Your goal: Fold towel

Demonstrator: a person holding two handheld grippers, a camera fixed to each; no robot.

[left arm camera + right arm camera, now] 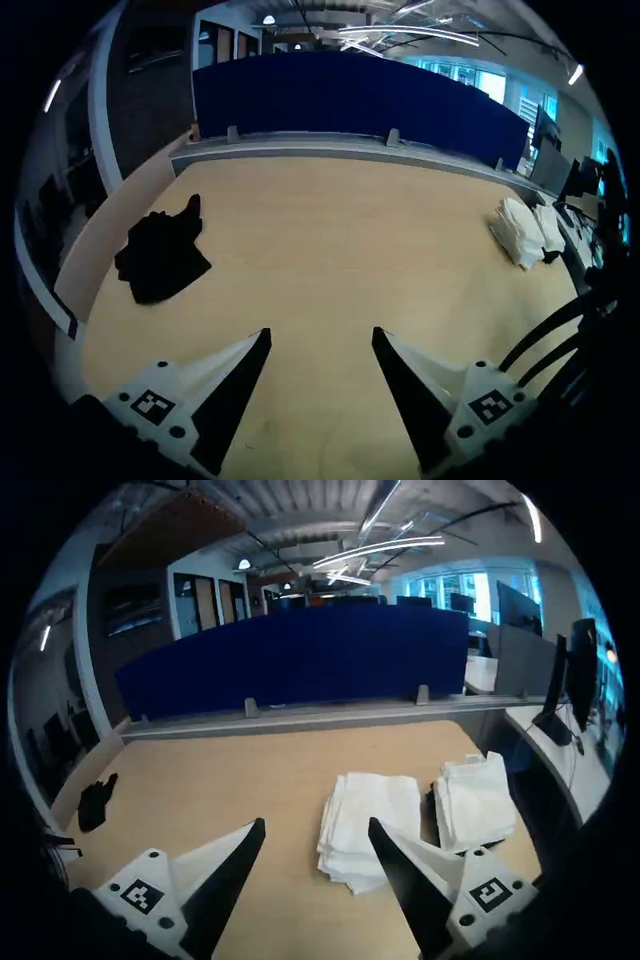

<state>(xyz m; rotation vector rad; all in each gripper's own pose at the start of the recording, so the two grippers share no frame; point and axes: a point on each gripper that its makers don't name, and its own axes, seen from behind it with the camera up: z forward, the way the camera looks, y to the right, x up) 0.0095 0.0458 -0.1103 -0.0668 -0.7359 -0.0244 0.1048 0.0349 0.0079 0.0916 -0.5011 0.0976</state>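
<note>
Left gripper [321, 330]: fingers wide apart, holding nothing, poised above the bare wooden surface [344, 232]. Right gripper [316, 820]: fingers equally wide apart, empty, with no contact visible.

Black towel [162, 254]: crumpled in a heap at the surface's left end, well apart from both grippers; the right gripper view shows it [94, 802] far left.

2 stacks of folded white towels lie side by side at the right end: first stack [356, 808] just beyond the right fingers, second stack [476, 800] beside it. A blue divider panel [304, 660] borders the far edge.
</note>
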